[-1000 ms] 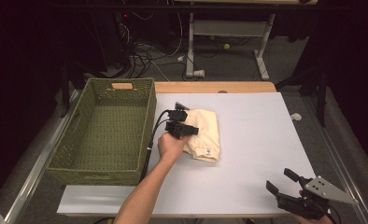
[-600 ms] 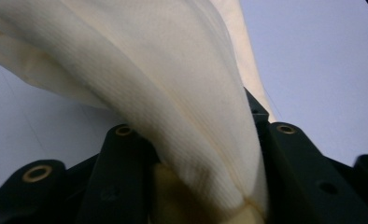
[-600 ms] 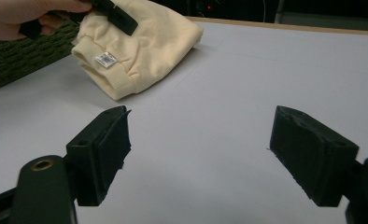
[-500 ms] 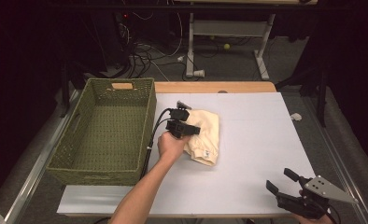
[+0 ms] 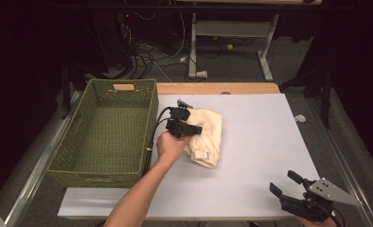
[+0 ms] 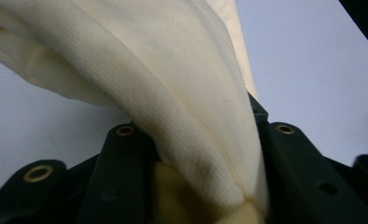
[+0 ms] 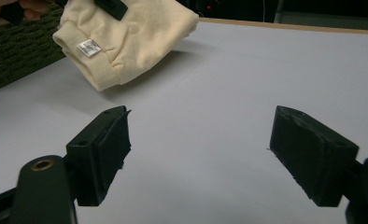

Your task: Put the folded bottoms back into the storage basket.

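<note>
Left of centre, your left gripper (image 5: 190, 128) clamps the cloth (image 5: 207, 135) beside the empty basket (image 5: 104, 163); your right gripper (image 5: 285, 184), jaws apart, sits lower right over bare table (image 5: 265, 137).

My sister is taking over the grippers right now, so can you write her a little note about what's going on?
Left hand-held gripper: shut on the cream garment, cloth pinched between its jaws; the garment's near edge looks lifted off the white table.
Right hand-held gripper: open, holding nothing, at the table's near right corner, far from the garment.
Green wicker basket: on the table's left, nothing inside, right beside the left hand.
Done: the garment is folded into a bundle and gripped.
Left: probably lifting it over the basket's wall, setting it inside and letting go.
</note>
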Demonstrator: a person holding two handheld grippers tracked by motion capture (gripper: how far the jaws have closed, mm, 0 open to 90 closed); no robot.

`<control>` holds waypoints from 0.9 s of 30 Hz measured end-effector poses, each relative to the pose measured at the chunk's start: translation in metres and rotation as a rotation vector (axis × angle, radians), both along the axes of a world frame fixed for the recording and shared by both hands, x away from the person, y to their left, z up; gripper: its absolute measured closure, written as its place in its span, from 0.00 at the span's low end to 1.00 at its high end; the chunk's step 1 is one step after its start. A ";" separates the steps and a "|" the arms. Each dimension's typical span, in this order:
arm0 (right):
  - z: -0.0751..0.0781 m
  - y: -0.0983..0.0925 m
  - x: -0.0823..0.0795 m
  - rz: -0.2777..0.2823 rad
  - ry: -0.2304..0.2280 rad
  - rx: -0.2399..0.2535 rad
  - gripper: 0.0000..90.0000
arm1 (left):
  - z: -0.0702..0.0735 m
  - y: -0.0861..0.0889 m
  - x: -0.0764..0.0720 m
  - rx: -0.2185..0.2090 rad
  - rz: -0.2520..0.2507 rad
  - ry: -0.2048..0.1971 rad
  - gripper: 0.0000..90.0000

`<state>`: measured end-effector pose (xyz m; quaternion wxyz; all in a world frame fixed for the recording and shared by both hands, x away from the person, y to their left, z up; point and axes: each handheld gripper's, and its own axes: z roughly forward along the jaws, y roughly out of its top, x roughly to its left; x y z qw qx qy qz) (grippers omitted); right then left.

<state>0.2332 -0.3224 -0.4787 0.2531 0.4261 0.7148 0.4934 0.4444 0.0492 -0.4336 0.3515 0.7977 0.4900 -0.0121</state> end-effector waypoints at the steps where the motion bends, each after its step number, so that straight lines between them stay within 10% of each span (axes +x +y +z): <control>1: 0.000 0.000 0.000 0.000 0.000 -0.001 0.23 | 0.001 0.000 -0.001 0.000 -0.003 -0.003 0.68; 27: 0.000 -0.001 0.000 -0.004 0.002 0.004 0.23 | 0.028 0.009 -0.015 -0.014 -0.049 -0.050 0.68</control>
